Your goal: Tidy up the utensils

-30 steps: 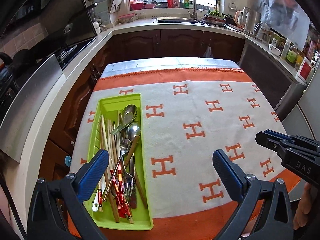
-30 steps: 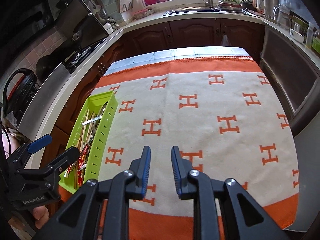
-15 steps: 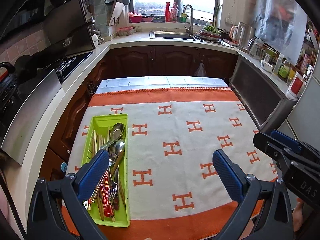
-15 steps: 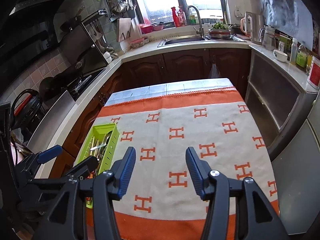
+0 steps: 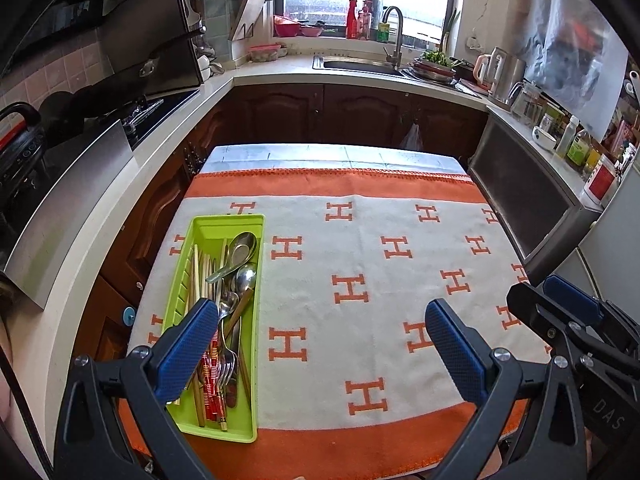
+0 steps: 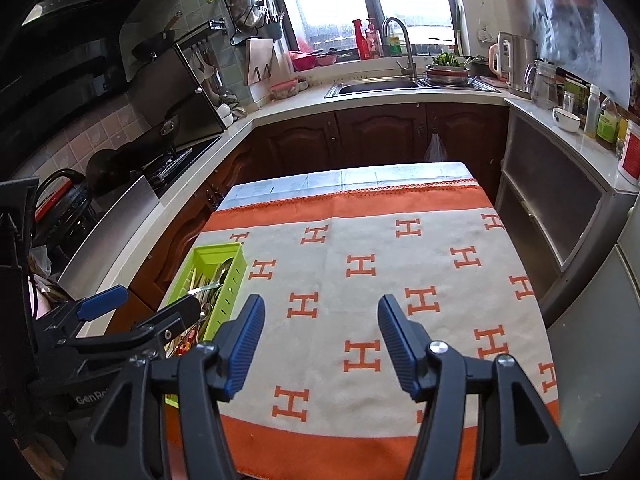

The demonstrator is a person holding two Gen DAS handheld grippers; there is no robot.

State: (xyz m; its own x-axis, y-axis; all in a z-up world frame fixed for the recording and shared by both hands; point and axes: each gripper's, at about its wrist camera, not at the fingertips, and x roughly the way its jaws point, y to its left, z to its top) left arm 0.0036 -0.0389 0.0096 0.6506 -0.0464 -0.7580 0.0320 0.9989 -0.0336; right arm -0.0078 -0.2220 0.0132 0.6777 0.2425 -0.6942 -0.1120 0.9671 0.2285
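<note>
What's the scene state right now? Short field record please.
surface: table under an orange and cream H-pattern cloth
tray: green tray at the cloth's left edge
contents: spoons, chopsticks, forks, all mixed
left hand-held gripper: open, empty
right hand-held gripper: jaws just opened, nothing between them
loose utensils on cloth: none visible

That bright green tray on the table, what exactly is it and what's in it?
The green tray is a long, narrow, lime-coloured bin that looks like plastic, with a row of slots down its long walls. It lies flat on the orange-and-cream cloth near the table's left edge, one short end toward the camera. Inside is a loose jumble: metal spoons, forks, pale chopsticks and red patterned ones. Nothing grips it; from the left wrist view one blue finger pad merely overlaps it.
</note>
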